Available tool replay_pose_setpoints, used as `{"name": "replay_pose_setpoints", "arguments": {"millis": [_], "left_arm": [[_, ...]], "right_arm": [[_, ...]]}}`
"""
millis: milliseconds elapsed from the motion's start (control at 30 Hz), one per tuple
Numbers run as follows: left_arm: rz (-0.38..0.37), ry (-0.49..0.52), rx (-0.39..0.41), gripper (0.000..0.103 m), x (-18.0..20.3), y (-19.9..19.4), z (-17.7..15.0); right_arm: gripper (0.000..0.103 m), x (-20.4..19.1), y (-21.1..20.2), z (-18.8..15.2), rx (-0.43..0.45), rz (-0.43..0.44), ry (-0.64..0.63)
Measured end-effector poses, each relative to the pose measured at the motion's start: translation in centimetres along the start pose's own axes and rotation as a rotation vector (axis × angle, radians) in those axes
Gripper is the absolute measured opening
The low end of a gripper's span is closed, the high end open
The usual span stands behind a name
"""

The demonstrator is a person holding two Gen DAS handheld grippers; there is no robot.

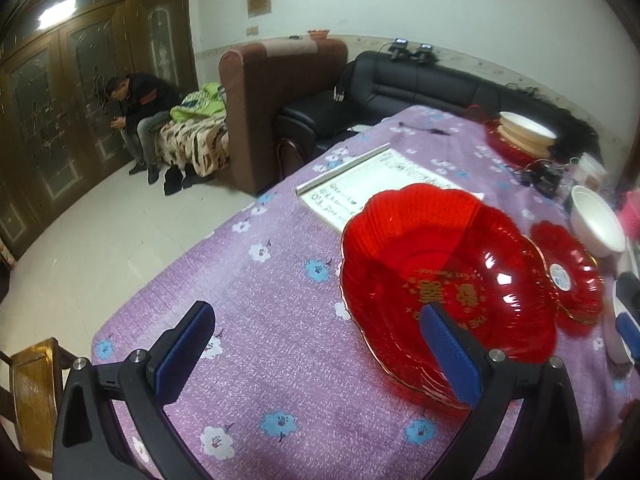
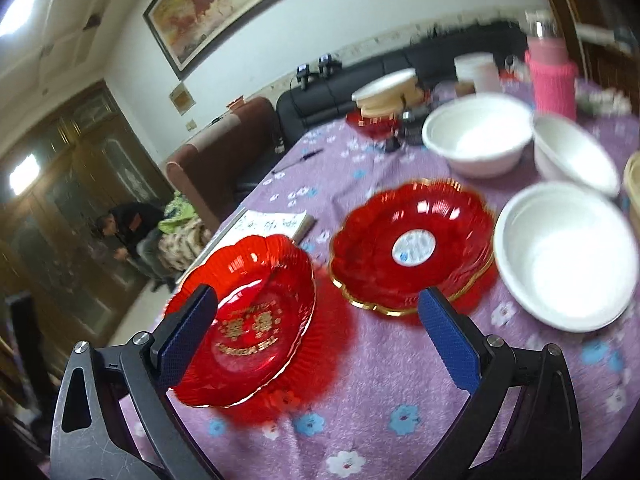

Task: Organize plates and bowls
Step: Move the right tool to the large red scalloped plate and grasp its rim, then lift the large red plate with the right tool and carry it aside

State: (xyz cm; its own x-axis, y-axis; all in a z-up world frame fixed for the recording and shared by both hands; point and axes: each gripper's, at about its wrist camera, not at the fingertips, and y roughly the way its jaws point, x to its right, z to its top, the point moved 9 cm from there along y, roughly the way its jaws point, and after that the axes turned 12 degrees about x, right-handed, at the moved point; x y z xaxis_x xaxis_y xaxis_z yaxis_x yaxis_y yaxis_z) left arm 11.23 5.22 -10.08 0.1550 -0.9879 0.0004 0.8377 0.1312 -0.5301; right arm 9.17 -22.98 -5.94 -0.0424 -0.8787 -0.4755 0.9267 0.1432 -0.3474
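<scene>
The tabletop point(image 2: 360, 380), under a purple cloth with blue and white flowers, carries everything. Places are given from the red plate with gold lettering point(image 2: 248, 320), the largest dish on it.

In the right wrist view that plate sits near the tabletop's left edge, tilted, with nothing in it. Just beyond it lies an open notebook point(image 2: 276, 222) with handwriting. Just to its right, apart from it, is a stack of red gold-rimmed plates point(image 2: 412, 252); the top one holds only a round white label at its centre.

Further right of the lettered plate stand 3 white bowls, all bare inside: the near bowl point(image 2: 564, 256) just beside the stack, the far bowl point(image 2: 478, 140) beyond the stack, and the third bowl point(image 2: 576, 154) at the right. Well beyond, near the black sofa point(image 2: 360, 80), cream and white dishes are stacked on a red plate point(image 2: 384, 98). A pink flask point(image 2: 552, 76) stands far right.

The right gripper point(image 2: 316, 322) hovers above the cloth with its jaws wide and nothing between them; its left finger overlaps the lettered plate's near rim in the view.

In the left wrist view the left gripper point(image 1: 316, 344) also has its jaws wide and holds nothing; the lettered plate point(image 1: 440, 276) lies ahead to its right.
</scene>
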Motion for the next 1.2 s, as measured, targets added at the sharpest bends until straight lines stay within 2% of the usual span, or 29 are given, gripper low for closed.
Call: {"name": "replay_pose_setpoints", "arguments": {"millis": [67, 167, 233, 433, 633, 733, 767, 800, 867, 900, 933, 1000, 1033, 1067, 1200], "left_arm": [[-0.013, -0.006, -0.058, 0.102, 0.5, 0.6, -0.6], [-0.039, -0.052, -0.069, 0.102, 0.8, 1.5, -0.6], [-0.053, -0.070, -0.095, 0.102, 1.0, 1.8, -1.0], [-0.069, -0.091, -0.172, 0.102, 1.8, 3.1, -1.9], [-0.088, -0.146, -0.275, 0.102, 2.6, 4.8, -3.1], [-0.090, -0.151, -0.291, 0.101, 3.0, 5.3, -3.5], [-0.090, -0.149, -0.292, 0.098, 3.0, 5.5, -3.5], [-0.093, -0.151, -0.287, 0.090, 3.1, 5.6, -3.5], [-0.081, -0.145, -0.278, 0.080, 3.0, 5.7, -3.4], [-0.084, -0.143, -0.272, 0.071, 3.0, 5.8, -3.2], [-0.089, -0.143, -0.265, 0.067, 3.1, 5.8, -3.0], [-0.115, -0.147, -0.249, 0.043, 3.2, 5.9, -2.6], [-0.136, -0.151, -0.243, 0.036, 3.4, 5.9, -2.3], [-0.166, -0.156, -0.240, 0.021, 3.8, 5.9, -2.1], [-0.183, -0.124, -0.219, 0.021, 4.5, 5.8, -1.8]], "right_arm": [[0.101, -0.2, 0.5, -0.6, -0.035, 0.016, 0.007], [0.098, -0.2, 1.2, -1.3, -0.091, 0.033, 0.031], [0.091, 0.0, 1.7, -1.6, -0.115, 0.030, 0.054], [0.089, 0.0, 3.9, -3.5, -0.245, 0.025, 0.181], [0.089, -0.7, 6.5, -5.5, -0.335, 0.014, 0.284], [0.088, -1.3, 7.1, -5.4, -0.316, 0.005, 0.260], [0.086, -1.6, 7.4, -5.6, -0.322, 0.013, 0.255], [0.078, -1.5, 7.7, -5.7, -0.329, 0.011, 0.245], [0.060, -1.4, 8.0, -5.8, -0.329, -0.013, 0.188], [0.043, -1.3, 8.1, -6.0, -0.341, -0.005, 0.183], [0.027, -1.0, 8.3, -6.3, -0.352, -0.002, 0.189], [0.014, -0.6, 8.5, -6.4, -0.352, -0.012, 0.187], [0.013, -0.5, 8.5, -6.4, -0.350, -0.005, 0.186], [0.013, -0.6, 8.5, -6.3, -0.348, 0.000, 0.182], [0.011, -0.8, 8.3, -6.3, -0.329, -0.015, 0.128]]}}
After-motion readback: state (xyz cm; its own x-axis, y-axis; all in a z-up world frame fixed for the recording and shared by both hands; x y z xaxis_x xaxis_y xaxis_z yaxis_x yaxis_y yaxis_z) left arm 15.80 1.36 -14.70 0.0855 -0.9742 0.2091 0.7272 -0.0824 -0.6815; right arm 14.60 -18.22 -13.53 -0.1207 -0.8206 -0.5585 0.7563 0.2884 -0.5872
